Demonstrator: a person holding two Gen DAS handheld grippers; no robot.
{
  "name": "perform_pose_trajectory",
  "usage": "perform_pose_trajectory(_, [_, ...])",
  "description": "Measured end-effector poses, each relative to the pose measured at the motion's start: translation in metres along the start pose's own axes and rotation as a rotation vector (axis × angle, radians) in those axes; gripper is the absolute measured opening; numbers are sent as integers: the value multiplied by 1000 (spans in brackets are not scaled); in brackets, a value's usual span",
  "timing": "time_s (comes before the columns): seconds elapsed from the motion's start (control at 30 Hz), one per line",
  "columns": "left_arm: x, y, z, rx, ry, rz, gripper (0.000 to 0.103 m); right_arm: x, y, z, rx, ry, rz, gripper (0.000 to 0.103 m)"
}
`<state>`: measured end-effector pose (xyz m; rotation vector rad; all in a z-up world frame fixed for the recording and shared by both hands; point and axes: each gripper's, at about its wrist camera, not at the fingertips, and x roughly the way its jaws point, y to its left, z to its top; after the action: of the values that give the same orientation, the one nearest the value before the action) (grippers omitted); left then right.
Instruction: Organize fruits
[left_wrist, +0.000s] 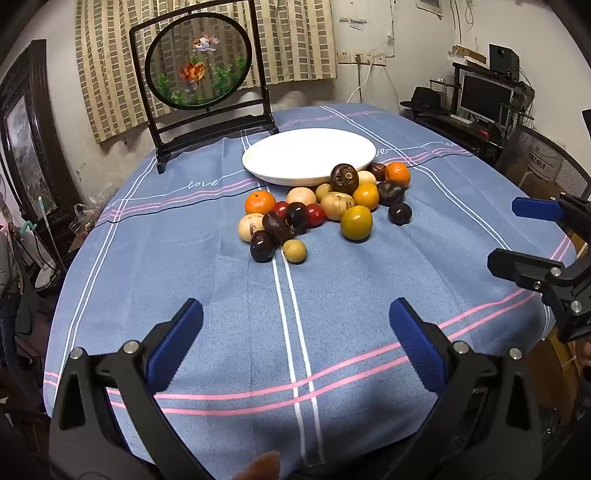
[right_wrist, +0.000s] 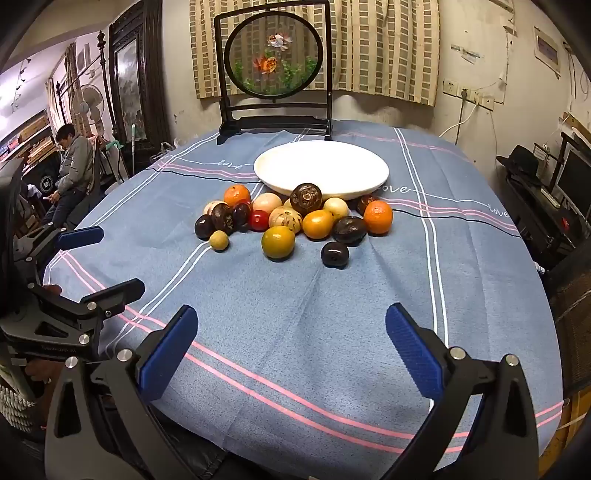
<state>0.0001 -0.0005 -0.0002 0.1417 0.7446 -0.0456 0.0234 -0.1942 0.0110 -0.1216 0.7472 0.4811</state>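
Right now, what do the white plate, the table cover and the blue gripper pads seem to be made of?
White plate: probably glazed ceramic, though plastic is possible; smooth, uniform, softly shiny.
Table cover: woven fabric, matte; it shows creases, printed stripes and the word "love".
Blue pads on the left gripper and right gripper: likely rubber or soft plastic, with ribbed faces.

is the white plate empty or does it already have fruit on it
Empty. The white plate shows a bare surface in both views; the fruit pile sits on the tablecloth in front of it.
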Motion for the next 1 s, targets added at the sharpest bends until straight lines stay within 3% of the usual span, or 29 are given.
perform_pose_trajectory(1.0, [2,3,-1,-21,8,-12,101,-7,-1,3,2,-17,3,102])
